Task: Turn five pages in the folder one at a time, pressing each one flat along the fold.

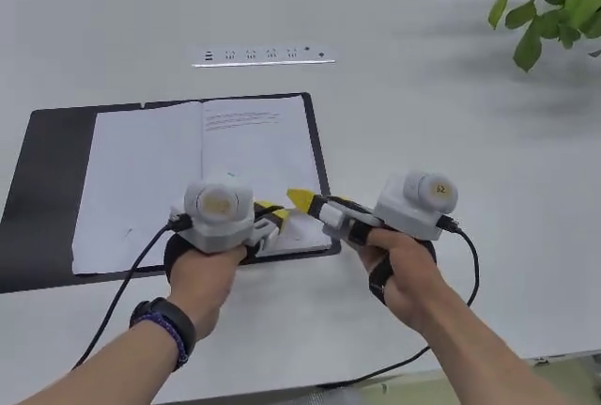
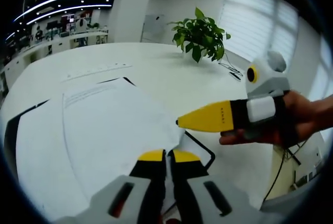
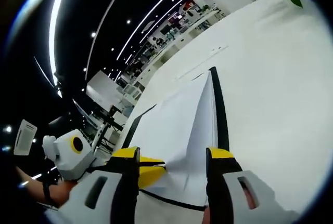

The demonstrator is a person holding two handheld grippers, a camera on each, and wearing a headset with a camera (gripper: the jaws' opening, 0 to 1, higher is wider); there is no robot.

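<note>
Sprawling white workbench under open folder, office beyond

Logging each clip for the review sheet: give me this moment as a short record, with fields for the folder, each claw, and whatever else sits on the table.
folder: lies open on the white table; black cover, white pages on both sides
left claw: shut, tips over the near corner of the right page; cannot tell whether it pinches paper
right claw: open, that same page corner seen between its jaws
other items: power strip beyond the folder; leafy plant at the far right
</note>
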